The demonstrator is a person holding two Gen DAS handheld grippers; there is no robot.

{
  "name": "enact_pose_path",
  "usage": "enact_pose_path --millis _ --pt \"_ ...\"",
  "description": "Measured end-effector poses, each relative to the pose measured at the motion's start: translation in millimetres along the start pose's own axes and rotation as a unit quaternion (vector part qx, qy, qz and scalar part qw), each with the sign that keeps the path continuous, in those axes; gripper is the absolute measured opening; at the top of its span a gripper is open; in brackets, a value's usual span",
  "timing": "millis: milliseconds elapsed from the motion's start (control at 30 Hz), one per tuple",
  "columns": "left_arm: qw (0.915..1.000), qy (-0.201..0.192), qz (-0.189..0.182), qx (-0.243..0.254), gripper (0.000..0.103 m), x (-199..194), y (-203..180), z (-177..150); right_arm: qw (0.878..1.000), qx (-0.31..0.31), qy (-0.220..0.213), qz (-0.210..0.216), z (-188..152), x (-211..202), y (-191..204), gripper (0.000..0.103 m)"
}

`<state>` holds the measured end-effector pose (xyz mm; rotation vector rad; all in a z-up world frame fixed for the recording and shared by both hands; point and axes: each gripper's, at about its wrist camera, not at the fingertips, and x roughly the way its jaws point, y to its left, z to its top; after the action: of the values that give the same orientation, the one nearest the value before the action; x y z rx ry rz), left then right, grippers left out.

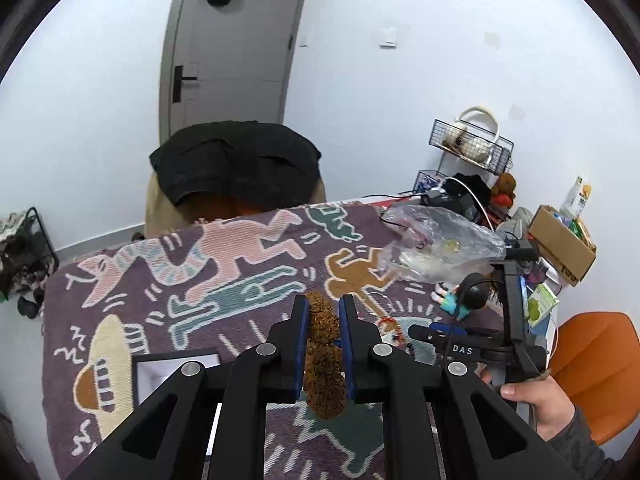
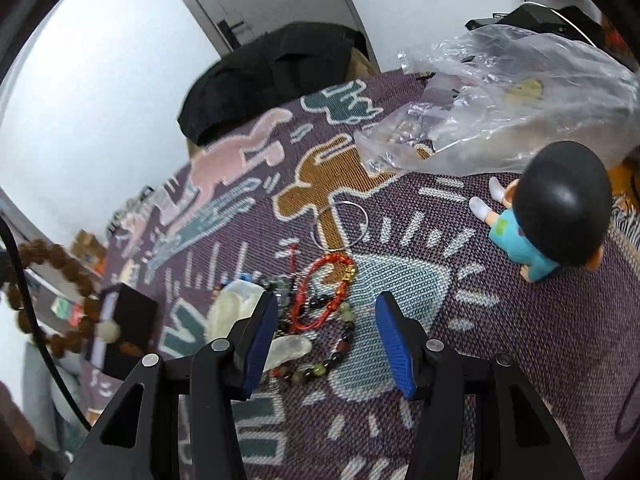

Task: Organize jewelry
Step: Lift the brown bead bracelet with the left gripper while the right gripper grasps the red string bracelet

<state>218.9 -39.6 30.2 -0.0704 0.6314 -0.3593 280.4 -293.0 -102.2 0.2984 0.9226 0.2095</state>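
Left hand-held gripper [image 1: 324, 330] clamped on a brown bead bracelet [image 1: 323, 364], lifted above the patterned surface [image 1: 248, 280] near an open black box [image 1: 176, 368]. Right hand-held gripper [image 2: 326, 338] apart, empty, over a red cord bracelet [image 2: 320, 292] (other beaded bracelets [image 2: 332, 354] beside it).

Open right tongs [image 2: 326, 336] hover above red bracelet [image 2: 324, 292] on patterned cloth [image 2: 520, 340].

Showing even, soft indoor light on pale walls [image 1: 400, 92], casting only faint shadows. Bending straight lines hard toward black fisheye corners. Blurring the brown bead string [image 2: 60, 280] at the right view's left edge.
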Motion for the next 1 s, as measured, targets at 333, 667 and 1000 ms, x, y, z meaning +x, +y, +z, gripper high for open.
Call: enact_pose_path --millis 333,667,1000 --pt "0.9996 0.001 0.014 -0.023 0.016 -4 31 -12 0.998 -0.016 0.038 -0.047 15 40 6 0.038" --pt "0.9986 -0.014 0.033 -0.039 0.016 -22 55 -9 0.998 -0.020 0.034 -0.038 21 43 7 0.008" --pt "0.9960 -0.031 0.067 -0.050 0.016 -49 78 -5 0.998 -0.060 -0.028 0.007 26 -16 49 0.008"
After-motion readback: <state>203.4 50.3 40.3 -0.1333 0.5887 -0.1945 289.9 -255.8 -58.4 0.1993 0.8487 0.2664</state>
